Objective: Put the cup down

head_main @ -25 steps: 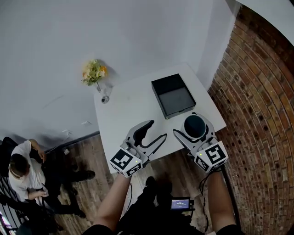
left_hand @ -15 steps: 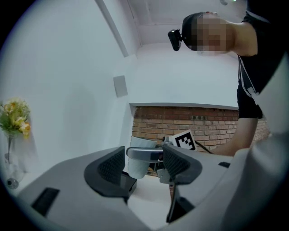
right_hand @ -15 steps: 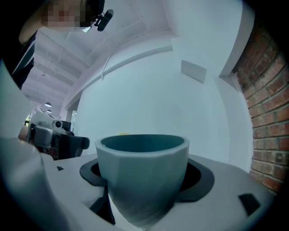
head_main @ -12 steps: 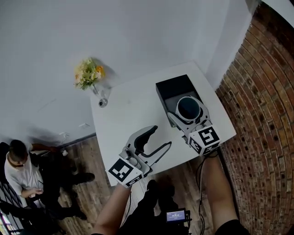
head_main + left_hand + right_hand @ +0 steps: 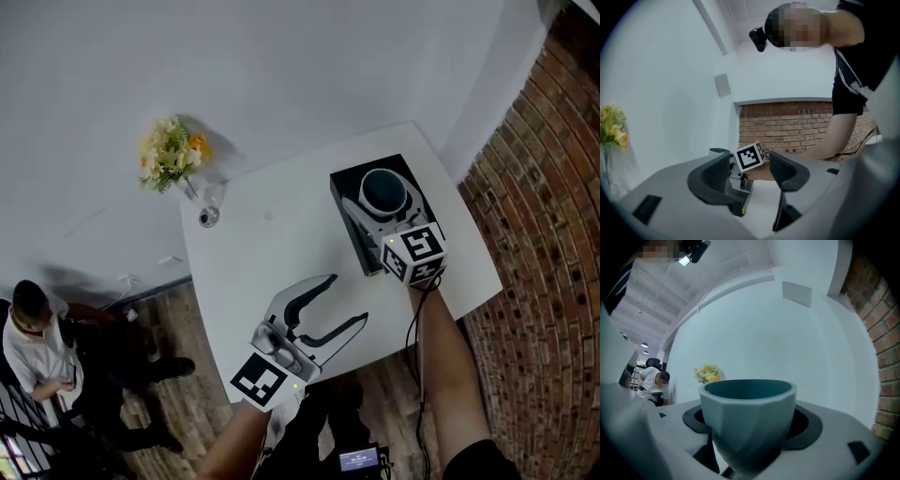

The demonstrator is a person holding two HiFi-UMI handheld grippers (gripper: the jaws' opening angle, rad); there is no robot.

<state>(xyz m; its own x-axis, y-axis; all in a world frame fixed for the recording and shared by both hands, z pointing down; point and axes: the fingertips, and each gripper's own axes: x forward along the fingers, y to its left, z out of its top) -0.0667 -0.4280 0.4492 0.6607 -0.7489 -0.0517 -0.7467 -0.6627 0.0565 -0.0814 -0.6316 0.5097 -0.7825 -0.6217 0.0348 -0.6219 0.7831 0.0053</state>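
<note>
Cup: teal, faceted, upright, clamped between the pads of the right tool. Its rim stands above the pads and its body narrows below them.
Right tool: clenched on the cup, one dark pad pressed to each side of it, with the person's arm behind it.
Tray: black, shallow, right under the right tool's jaws. The cup is over its far half. Whether the cup's foot touches the tray floor I cannot tell.
Left tool: released, jaws standing wide with nothing between them. It is off to the left of the right tool and nearer the person, well apart from cup and tray.
Left tool's outlook: between its jaws shows the right tool's marker cube. Just left of the cube is the cup's rim, with a brick wall behind.
Table: white, under both tools. The left tool is over its near edge and the right tool over its right part.
Flowers: yellow and orange, in a glass vase at the table's far left corner, ahead and left of both tools. In the right gripper view they show beyond the cup's left side.
Bystander: well off to the left of the left tool, beyond the table, on a wood floor.
</note>
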